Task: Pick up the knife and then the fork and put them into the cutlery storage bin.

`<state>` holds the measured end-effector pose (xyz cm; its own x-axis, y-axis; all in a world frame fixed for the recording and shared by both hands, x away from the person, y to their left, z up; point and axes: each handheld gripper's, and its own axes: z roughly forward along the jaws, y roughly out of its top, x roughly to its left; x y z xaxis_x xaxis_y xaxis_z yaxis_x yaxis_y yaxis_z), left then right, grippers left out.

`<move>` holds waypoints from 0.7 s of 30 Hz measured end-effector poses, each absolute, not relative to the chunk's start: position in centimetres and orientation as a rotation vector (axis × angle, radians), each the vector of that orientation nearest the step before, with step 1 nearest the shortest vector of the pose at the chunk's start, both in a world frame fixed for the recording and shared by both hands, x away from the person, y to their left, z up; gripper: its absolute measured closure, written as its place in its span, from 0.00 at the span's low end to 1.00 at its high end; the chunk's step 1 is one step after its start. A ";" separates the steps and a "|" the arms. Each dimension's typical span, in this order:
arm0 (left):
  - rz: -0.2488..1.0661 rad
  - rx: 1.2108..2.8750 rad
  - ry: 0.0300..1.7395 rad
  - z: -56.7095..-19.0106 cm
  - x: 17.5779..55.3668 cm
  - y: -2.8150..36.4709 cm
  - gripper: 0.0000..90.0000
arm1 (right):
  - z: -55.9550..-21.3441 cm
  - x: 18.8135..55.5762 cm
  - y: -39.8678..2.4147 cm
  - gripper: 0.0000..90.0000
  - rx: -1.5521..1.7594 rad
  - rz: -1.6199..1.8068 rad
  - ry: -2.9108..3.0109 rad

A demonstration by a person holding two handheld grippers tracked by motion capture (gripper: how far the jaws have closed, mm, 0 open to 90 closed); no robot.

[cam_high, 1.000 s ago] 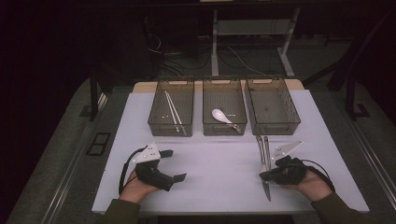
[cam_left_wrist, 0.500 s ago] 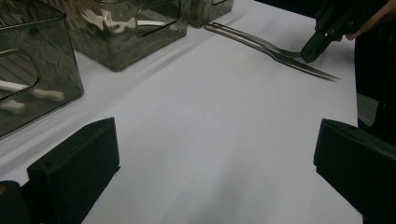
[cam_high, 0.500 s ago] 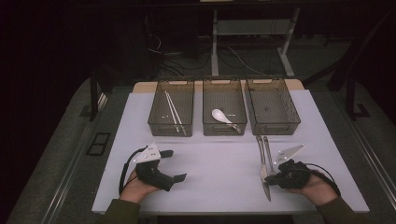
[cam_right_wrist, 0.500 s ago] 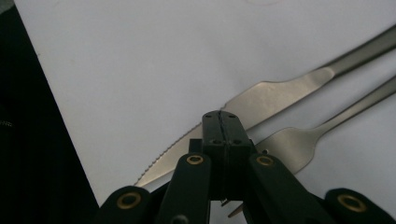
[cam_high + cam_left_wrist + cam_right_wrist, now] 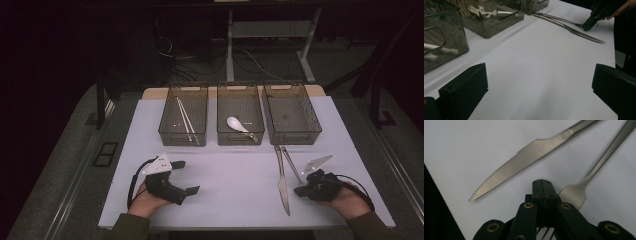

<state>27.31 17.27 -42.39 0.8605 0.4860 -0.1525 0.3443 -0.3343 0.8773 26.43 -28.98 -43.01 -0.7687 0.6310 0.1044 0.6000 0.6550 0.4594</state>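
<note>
Fork (image 5: 574, 192) flat on white table (image 5: 225, 175), just right of knife (image 5: 282, 182), both just in front of right bin (image 5: 292, 112). Right gripper (image 5: 542, 185): jaws together, nothing between, tips over fork head, tines hidden beneath. Left gripper (image 5: 536, 100): jaws wide apart, nothing between, well left of knife.

Fork likely light, stiff, smooth metal; slippery, lies low on table, hard to pinch. Best hold: narrow neck or handle, across width.

Contact between right jaws and fork unclear. Spoon (image 5: 236, 123) in middle bin, chopsticks (image 5: 186, 120) in left bin.

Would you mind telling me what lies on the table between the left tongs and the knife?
Nothing: between the left tongs and the knife there is only bare white table, as the high view and left gripper view show.
</note>
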 end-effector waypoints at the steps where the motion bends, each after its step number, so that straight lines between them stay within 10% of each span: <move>1: 0.164 1.954 0.612 -42.4 27.3 17.3 0.00 | -43.0 26.5 -29.2 1.00 1.045 0.731 2.796; 21: 0.162 1.957 0.613 -42.4 27.3 17.2 0.00 | -42.3 27.7 -34.1 0.99 1.226 0.698 2.658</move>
<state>27.33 17.22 -42.41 0.8604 0.4859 -0.1536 0.3465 -0.3368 0.8755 27.66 -34.13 -42.35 -0.6608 0.7472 0.0717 0.6859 0.5623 0.4619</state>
